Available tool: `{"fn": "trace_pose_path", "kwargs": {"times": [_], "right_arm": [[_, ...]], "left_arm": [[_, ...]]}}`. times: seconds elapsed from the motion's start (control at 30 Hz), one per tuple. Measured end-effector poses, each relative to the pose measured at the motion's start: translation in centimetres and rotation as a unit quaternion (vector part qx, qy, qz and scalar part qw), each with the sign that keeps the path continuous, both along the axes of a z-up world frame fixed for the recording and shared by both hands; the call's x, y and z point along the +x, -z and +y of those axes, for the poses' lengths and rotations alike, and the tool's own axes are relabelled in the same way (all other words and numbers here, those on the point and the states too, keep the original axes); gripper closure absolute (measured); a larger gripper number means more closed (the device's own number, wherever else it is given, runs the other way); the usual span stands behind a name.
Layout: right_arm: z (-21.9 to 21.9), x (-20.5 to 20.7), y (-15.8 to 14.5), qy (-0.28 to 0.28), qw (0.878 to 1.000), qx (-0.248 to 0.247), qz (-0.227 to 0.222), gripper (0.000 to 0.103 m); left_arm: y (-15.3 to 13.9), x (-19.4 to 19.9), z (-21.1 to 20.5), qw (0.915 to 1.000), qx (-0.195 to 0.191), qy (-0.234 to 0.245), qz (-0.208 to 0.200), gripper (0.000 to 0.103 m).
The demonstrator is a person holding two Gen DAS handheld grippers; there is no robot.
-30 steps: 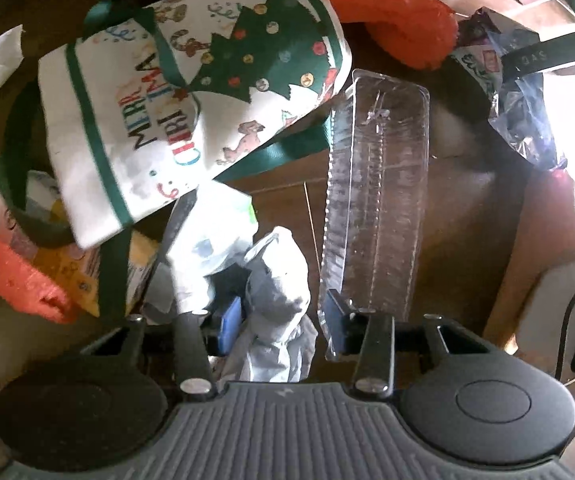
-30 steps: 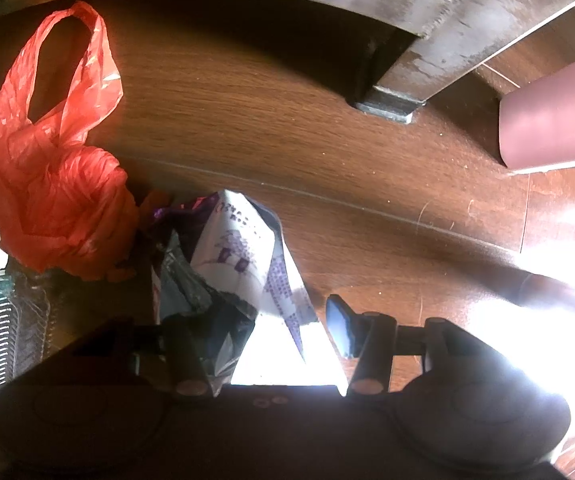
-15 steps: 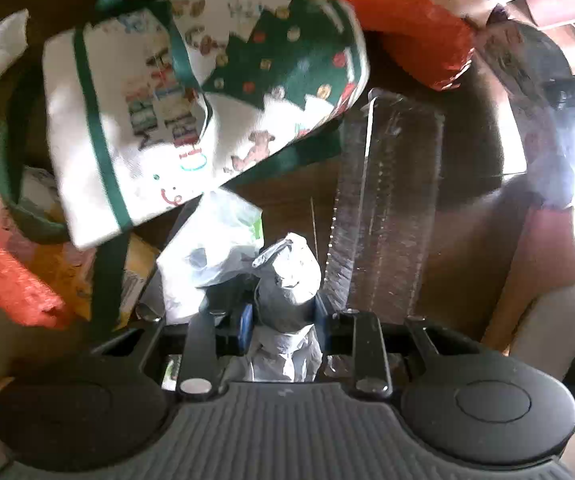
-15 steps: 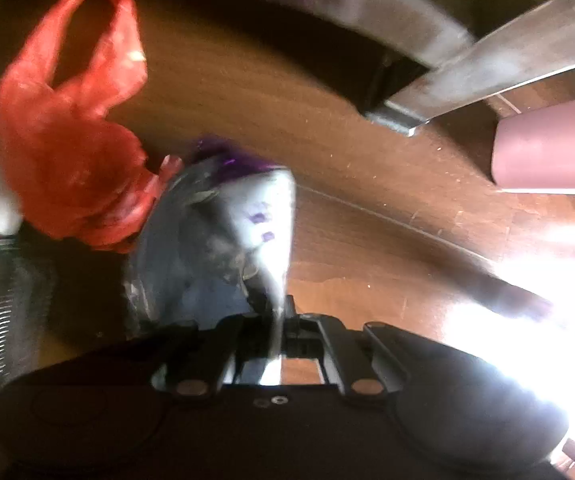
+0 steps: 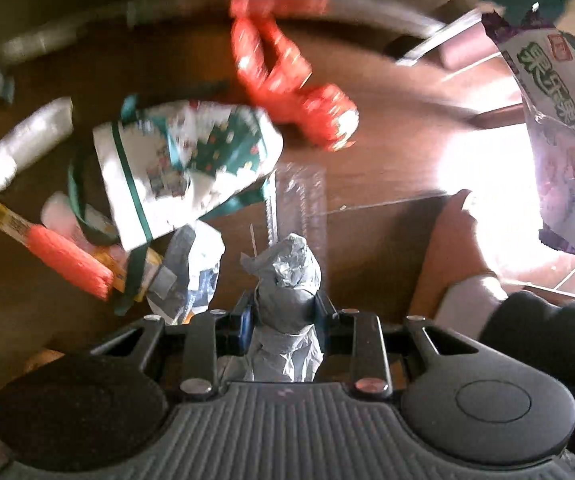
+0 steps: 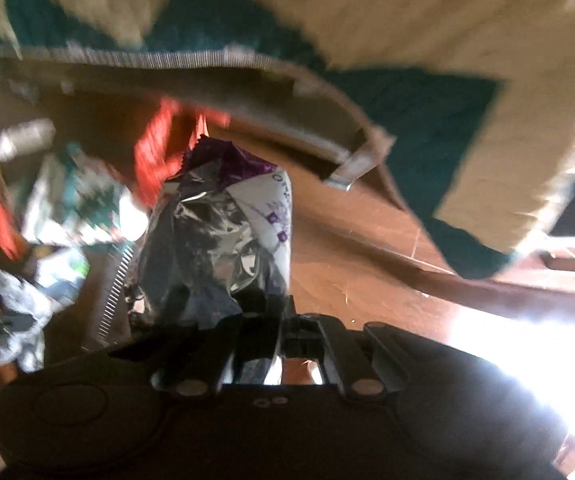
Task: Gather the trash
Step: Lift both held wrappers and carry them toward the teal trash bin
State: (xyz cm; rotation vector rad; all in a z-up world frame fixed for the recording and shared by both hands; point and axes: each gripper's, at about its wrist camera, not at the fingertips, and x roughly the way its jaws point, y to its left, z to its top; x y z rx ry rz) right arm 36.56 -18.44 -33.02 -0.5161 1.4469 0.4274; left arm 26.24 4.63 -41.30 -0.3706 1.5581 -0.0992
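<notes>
Two hand-held grippers are each carrying a piece of trash above a dark wooden floor (image 5: pixel 387 168). The left gripper (image 5: pixel 285 312) is pointing steeply downward and clamping a crumpled grey-white paper wad (image 5: pixel 287 276) between its jaws, the wad bulging out past the fingertips. Below it on the floor are lying a white Christmas tote bag (image 5: pixel 183 168) with green trim and straps, an orange-red plastic bag (image 5: pixel 287 80) beyond it, a clear plastic tray (image 5: pixel 299 196) just beside the tote, a crumpled white wrapper (image 5: pixel 191 272) and an orange mesh piece (image 5: pixel 71 260) at the left. The right gripper (image 6: pixel 283 312) is pinching, with its jaws fully closed, the edge of a purple-and-white foil snack bag (image 6: pixel 223 236), which is standing up in front of the camera with its silver lining showing. In the left wrist view that same snack bag is hanging in the air at the right edge. Both views are blurred. A teal and cream rug (image 6: pixel 427 80) is filling the top of the right wrist view.
</notes>
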Motion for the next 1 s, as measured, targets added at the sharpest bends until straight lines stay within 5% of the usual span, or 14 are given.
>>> {"fn": "trace_pose_path", "kwargs": {"times": [0.27, 0.43, 0.77, 1.0], "right_arm": [[-2.6, -2.6, -15.3, 0.058, 0.989, 0.092, -0.101, 0.103], [-5.4, -6.4, -24.1, 0.082, 0.974, 0.133, -0.165, 0.103], [-13.4, -11.8, -37.1, 0.142, 0.935, 0.192, -0.263, 0.103], [-20.1, -12.4, -44.9, 0.192, 0.894, 0.202, -0.35, 0.103]], "left_arm": [[-13.5, -1.1, -0.3, 0.9943, -0.001, -0.006, -0.106, 0.074], [-22.7, -1.6, -1.0, 0.9827, -0.002, -0.023, -0.184, 0.074], [-38.9, -1.5, -6.5, 0.9446, -0.023, 0.007, -0.327, 0.074], [-49.2, 0.9, -13.8, 0.9095, -0.039, 0.063, -0.409, 0.074]]}}
